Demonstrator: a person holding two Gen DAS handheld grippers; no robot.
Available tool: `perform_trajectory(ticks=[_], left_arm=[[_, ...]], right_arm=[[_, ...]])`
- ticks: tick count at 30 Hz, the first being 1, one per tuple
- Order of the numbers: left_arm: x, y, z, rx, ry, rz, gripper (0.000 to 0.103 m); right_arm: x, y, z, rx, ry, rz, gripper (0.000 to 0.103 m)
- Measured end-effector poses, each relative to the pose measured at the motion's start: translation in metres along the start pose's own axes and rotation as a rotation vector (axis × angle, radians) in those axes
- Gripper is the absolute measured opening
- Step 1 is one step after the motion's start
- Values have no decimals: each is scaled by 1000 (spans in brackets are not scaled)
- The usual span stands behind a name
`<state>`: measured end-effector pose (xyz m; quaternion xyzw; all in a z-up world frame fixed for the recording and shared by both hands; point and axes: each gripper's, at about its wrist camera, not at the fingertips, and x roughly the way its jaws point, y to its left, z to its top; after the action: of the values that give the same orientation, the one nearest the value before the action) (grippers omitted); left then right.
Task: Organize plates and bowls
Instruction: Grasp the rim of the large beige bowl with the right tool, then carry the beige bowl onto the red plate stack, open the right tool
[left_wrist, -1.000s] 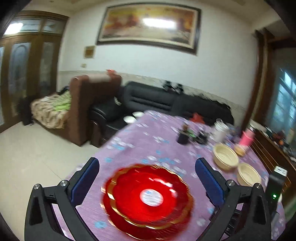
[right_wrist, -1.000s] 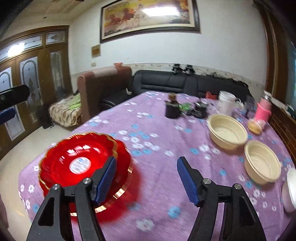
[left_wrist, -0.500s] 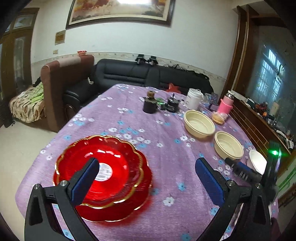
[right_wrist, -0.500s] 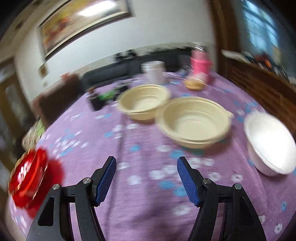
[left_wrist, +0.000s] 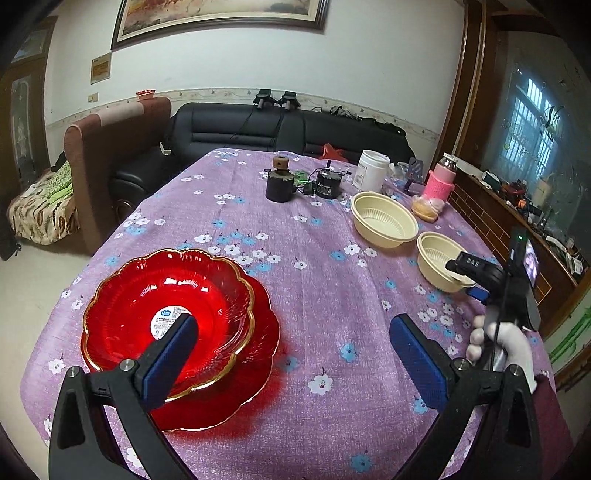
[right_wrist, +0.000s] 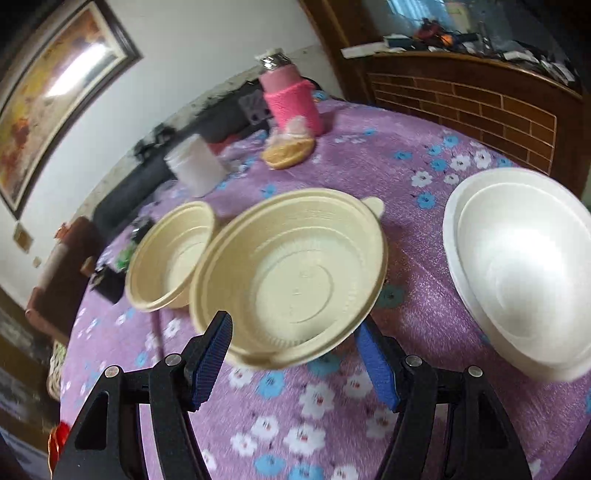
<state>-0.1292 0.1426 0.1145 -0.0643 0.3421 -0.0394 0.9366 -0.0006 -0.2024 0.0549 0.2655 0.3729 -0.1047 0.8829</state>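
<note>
Near cream bowl (right_wrist: 291, 284) sat on the purple floral tablecloth (right_wrist: 332, 417), its near rim between the right gripper (right_wrist: 295, 362) fingers, jaws wide apart, not clamped; contact unclear. Second cream bowl (right_wrist: 170, 254) just behind-left, white bowl (right_wrist: 517, 273) to the right. Left gripper (left_wrist: 295, 358) jaws wide open, holding nothing, above the cloth; stacked red plates (left_wrist: 166, 314) behind its left finger (left_wrist: 170, 358)

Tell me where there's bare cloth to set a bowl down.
The widest bare patch lies mid-table, between the red plates and the two cream bowls. A narrower strip separates the near cream bowl from the white bowl. The far end is crowded: dark jar, white tub, pink bottle.
</note>
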Motion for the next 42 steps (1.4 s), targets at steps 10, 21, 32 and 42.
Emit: perform_trajectory(ticks=[10, 21, 32, 42], left_arm=[[20, 0, 3, -34, 77, -73, 103], [47, -26, 14, -29, 162, -176, 103], [113, -75, 22, 30, 265, -158, 103], [176, -105, 30, 82, 350, -110, 87]], right_arm=[[8, -11, -7, 7, 95, 102, 15], [-27, -15, -29, -52, 369, 338, 10], [-30, -17, -35, -116, 461, 351, 14], [-19, -11, -32, -161, 360, 279, 18]])
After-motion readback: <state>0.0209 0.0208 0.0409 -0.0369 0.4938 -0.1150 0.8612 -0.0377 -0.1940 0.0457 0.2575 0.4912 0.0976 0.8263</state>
